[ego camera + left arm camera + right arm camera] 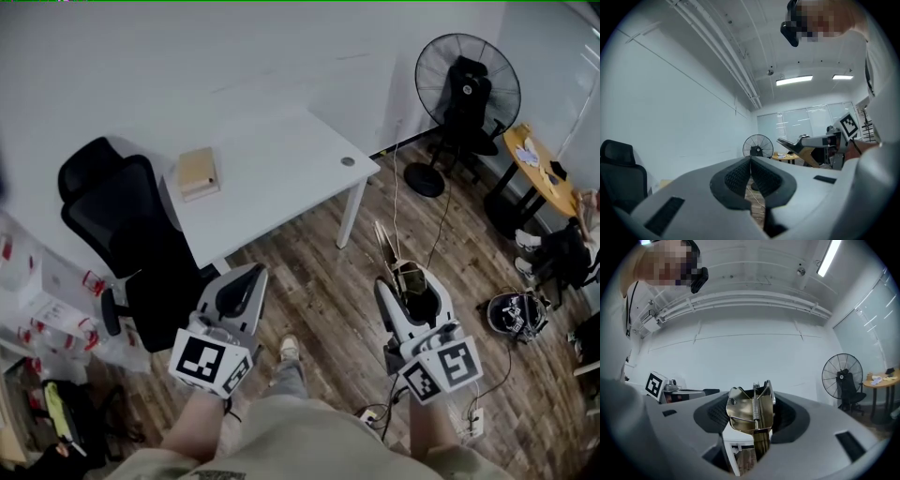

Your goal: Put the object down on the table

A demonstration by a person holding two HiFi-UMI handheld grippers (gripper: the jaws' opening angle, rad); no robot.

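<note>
**Gold clip held over the floor**

The right gripper (410, 279) has its jaws part-way open and squeezes a shiny gold metal clip with a spring (749, 414). The clip is up above the brown wood floor (319, 281). The white table (281, 178) is at eleven o'clock from it. The left gripper (246, 277), at nine o'clock, is closed and holds nothing.

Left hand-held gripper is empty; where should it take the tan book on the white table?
Likely from above, jaws across its narrower width: the tan book lies flat near the end of the white table, and the black chair beside that end crowds a level approach.
</note>
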